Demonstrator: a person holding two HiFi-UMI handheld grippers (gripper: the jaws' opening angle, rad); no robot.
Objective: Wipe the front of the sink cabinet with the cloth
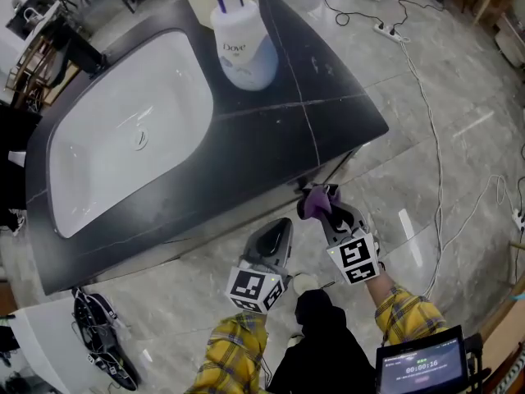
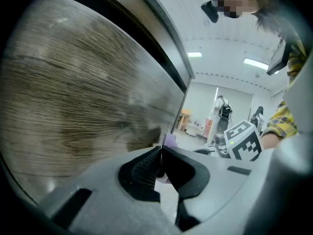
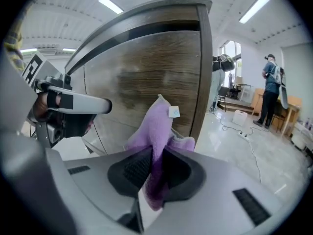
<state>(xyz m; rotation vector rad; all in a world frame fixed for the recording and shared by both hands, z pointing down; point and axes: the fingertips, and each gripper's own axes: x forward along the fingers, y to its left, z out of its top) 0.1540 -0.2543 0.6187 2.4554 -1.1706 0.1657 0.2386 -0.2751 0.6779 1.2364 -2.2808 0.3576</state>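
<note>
My right gripper (image 3: pixel 155 168) is shut on a purple cloth (image 3: pixel 159 126), which sticks up between the jaws just in front of the wood-grain cabinet front (image 3: pixel 146 77), near its right edge. From the head view the cloth (image 1: pixel 316 203) sits under the counter's front right corner, held by the right gripper (image 1: pixel 326 208). My left gripper (image 1: pixel 283 230) hangs beside it to the left, below the counter edge. In the left gripper view its jaws (image 2: pixel 160 163) are shut with nothing between them, close to the cabinet front (image 2: pixel 83 102); a bit of purple cloth (image 2: pixel 169 141) shows beyond them.
A dark stone counter (image 1: pixel 320 97) holds a white sink basin (image 1: pixel 123 130) and a Dove pump bottle (image 1: pixel 242 43). A white cable (image 1: pixel 431 130) and power strip (image 1: pixel 388 29) lie on the glossy floor to the right. People stand in the background (image 3: pixel 271 89).
</note>
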